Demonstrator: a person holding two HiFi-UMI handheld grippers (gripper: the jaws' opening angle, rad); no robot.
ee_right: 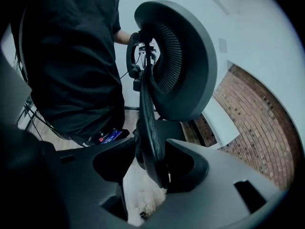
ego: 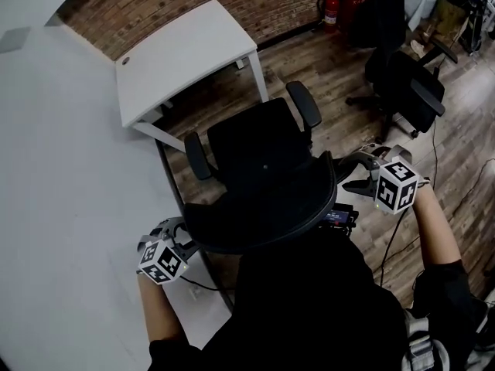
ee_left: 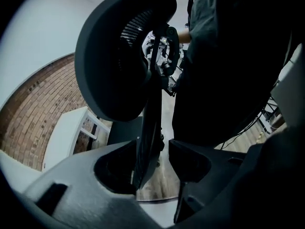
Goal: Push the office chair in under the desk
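One black mesh-backed office chair [ego: 263, 153] with two armrests stands on the wooden plank floor [ego: 325, 76], just in front of the single white rectangular tabletop [ego: 186, 56] and not under it. Two grippers flank its backrest: the left gripper [ee_left: 164, 161] and the right gripper [ee_right: 147, 166] each have jaws apart, with a backrest edge between them, unclamped. A second black chair [ego: 406, 83] stands well apart, near one red fire extinguisher [ego: 330, 8].

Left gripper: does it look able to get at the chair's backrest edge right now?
Likely yes: the left gripper straddles the backrest edge, jaws open, a gap on one side, nothing else between them.
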